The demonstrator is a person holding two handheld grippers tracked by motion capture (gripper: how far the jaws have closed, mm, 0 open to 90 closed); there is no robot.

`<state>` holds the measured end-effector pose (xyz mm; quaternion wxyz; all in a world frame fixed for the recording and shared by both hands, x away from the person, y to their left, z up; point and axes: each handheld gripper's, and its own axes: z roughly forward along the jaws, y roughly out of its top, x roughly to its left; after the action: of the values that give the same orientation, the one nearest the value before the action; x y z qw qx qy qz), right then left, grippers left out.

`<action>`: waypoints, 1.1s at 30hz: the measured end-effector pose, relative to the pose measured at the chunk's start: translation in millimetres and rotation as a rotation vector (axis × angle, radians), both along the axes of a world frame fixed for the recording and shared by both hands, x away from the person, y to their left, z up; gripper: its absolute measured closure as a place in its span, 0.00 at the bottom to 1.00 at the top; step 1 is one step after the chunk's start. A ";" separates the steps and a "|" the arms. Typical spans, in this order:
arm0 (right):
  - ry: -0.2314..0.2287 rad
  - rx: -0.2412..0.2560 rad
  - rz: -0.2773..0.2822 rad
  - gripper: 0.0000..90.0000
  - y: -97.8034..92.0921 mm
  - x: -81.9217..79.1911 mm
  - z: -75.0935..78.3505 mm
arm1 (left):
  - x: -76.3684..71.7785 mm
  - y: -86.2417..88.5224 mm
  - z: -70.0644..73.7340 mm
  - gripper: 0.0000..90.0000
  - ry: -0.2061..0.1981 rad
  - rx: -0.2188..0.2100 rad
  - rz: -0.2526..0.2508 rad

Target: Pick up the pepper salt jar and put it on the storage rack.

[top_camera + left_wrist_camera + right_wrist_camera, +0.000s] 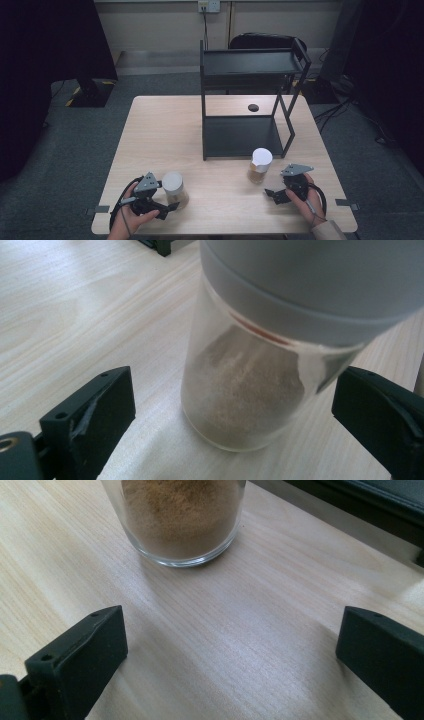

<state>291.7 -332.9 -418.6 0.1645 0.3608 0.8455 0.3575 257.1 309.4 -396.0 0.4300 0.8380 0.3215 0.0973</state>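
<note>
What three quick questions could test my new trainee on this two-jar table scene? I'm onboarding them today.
1. True or false: the left gripper is shut on the near jar.
2. Which jar stands closer to the black shelf rack: A, the left jar; B, the right jar?
3. What fills both jars?

Key: 1 false, its jaws stand open on either side of the jar; 2 B; 3 brown powder.

The left jar (pixel 175 190) stands between the spread jaws of the left tool (pixel 167 207), bare wood showing on both sides of it. The right jar (pixel 259 166) stands just ahead of the open right tool (pixel 272 195), with bare tabletop (pixel 165 135) between them. Just behind that jar the black rack (pixel 245 105) blocks the way. The tabletop's left half lies free.
</note>
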 end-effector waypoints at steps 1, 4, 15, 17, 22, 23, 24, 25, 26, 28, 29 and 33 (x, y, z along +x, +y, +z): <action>0.000 0.000 0.000 0.00 0.0 0.0 0.0 | 0.1 0.7 0.0 0.03 0.001 -0.010 0.003; 0.000 0.000 0.000 0.00 0.0 0.0 0.0 | 0.5 1.1 1.0 0.03 0.002 -0.018 0.002; 0.000 0.000 0.000 0.00 0.0 0.0 0.0 | 3.7 -2.9 5.3 0.04 -0.009 -0.031 -0.003; 0.000 0.000 0.000 0.00 0.0 0.0 0.0 | 5.1 -3.9 5.4 0.04 -0.009 -0.039 -0.006; 0.000 0.000 0.000 0.00 0.0 0.0 0.0 | 8.2 -6.6 5.0 0.06 -0.012 -0.064 -0.008; 0.000 0.000 0.000 0.00 0.0 0.0 0.0 | 8.4 -7.0 4.8 0.06 -0.015 -0.068 -0.009; 0.000 0.000 0.000 0.00 0.0 0.0 0.0 | 8.6 -7.2 4.8 0.07 -0.018 -0.070 -0.011; 0.000 0.000 0.000 0.00 0.0 0.0 0.0 | 9.0 -7.5 4.7 0.07 -0.019 -0.075 -0.012; 0.000 0.000 0.000 0.00 0.0 0.0 0.0 | 9.2 -7.7 4.7 0.08 -0.018 -0.078 -0.012; 0.000 0.000 0.000 0.00 0.0 0.0 0.0 | 10.1 -7.6 4.1 0.09 -0.020 -0.084 -0.014; 0.000 0.000 0.000 0.00 0.0 0.0 0.0 | 10.3 -7.8 3.8 0.10 -0.020 -0.087 -0.013; 0.000 0.000 0.000 0.00 0.0 0.0 0.0 | 11.4 -10.1 3.4 0.16 -0.023 -0.091 -0.012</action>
<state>291.7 -332.9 -418.6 0.1645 0.3606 0.8456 0.3575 268.5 299.3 -392.7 0.4720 0.8182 0.3157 0.0896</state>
